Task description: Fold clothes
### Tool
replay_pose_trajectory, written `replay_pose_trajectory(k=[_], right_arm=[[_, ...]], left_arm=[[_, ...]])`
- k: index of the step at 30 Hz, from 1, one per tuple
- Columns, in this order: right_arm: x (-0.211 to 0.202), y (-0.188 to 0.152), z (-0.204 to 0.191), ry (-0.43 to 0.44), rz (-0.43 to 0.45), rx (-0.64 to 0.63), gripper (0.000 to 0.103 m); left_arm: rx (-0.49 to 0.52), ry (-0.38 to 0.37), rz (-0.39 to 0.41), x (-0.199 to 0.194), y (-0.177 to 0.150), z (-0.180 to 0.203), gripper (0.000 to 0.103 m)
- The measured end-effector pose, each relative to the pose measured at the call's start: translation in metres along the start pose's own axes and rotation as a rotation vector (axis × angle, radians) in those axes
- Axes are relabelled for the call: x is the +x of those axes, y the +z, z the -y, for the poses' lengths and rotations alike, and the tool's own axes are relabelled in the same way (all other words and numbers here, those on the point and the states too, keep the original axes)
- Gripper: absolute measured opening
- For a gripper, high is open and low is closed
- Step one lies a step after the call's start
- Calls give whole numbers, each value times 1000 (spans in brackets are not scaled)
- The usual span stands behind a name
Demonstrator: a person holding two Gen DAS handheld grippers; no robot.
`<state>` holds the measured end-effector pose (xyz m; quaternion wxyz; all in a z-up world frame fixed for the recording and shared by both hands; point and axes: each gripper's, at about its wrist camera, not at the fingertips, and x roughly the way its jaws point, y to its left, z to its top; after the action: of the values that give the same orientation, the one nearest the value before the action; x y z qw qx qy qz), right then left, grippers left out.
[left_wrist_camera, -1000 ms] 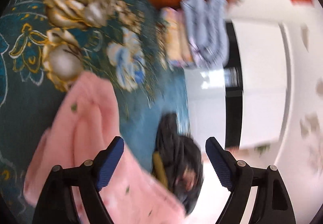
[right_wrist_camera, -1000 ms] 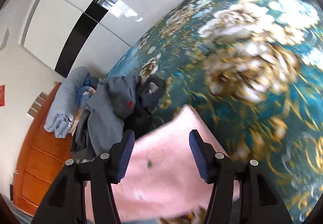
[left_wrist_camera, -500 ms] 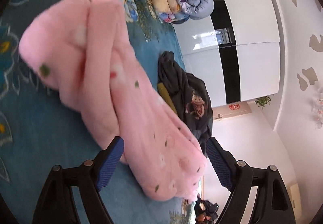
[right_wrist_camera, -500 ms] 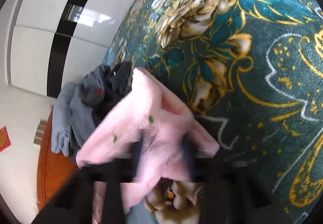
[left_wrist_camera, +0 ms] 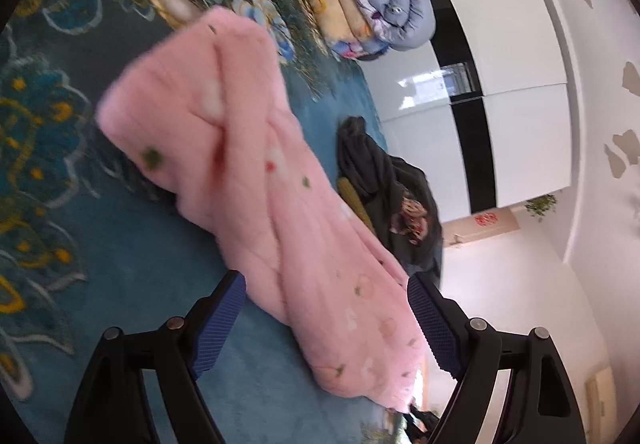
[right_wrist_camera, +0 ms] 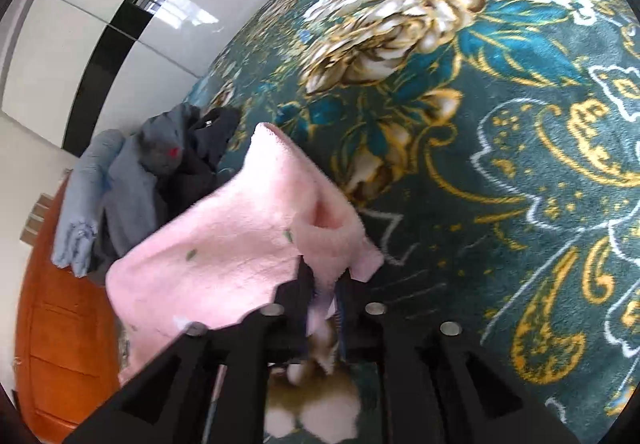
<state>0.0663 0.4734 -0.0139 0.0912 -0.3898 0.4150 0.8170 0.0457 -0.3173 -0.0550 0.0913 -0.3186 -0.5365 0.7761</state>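
— Grippers first, left one: what's it doing?

— Left gripper [left_wrist_camera: 324,318] is spread wide and holding nothing. The pink garment [left_wrist_camera: 256,180] lies bunched on the teal flowered blanket [left_wrist_camera: 100,244], one end running down between the blue pads [left_wrist_camera: 434,328]. A second ago only a corner of it showed in a blurred view; now the camera looks along its whole length.

— And the right?

— Right gripper [right_wrist_camera: 324,284] was wide a second ago. Now it is pinched narrow on an edge of the pink garment [right_wrist_camera: 240,244], the cloth draping up over its fingers.

— Meaning?

— I'd judge one corner is secured and the left must take the other end before any fold. The dark clothes pile [left_wrist_camera: 396,200] and stacked quilts [left_wrist_camera: 372,0] wait beyond, well apart.
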Motion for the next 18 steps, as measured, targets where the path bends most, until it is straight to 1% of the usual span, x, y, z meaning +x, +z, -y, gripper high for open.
replay_pose_trajectory(k=[1,2,6,8,10,11,12,13,14,16,18], right_arm=[[1,-1,2,-10,0,11,30],[1,-1,4,-18,-1,23,33],[4,-2,21,11,-3,88,33],[5,-2,25,45,8,125,37],[2,-4,27,108,16,158,36],[5,-5,28,123,12,173,34],[8,-5,28,131,13,184,26],[11,-6,27,142,14,195,21],[13,-5,26,155,15,205,18],[12,-3,22,179,30,214,17],[-2,4,16,230,79,204,16]], left_arm=[[-5,21,19,-4,2,-3,86],[-12,36,35,-8,5,-7,86],[-71,130,95,-17,17,-27,86],[-91,146,117,-16,23,-35,86],[-99,157,132,-11,29,-39,86],[-104,163,139,-8,32,-41,86],[-108,169,147,-6,35,-43,86],[-113,175,155,-3,38,-45,86],[-117,181,162,0,42,-47,86],[-101,207,157,10,50,-47,86],[-74,238,158,18,56,-45,86]])
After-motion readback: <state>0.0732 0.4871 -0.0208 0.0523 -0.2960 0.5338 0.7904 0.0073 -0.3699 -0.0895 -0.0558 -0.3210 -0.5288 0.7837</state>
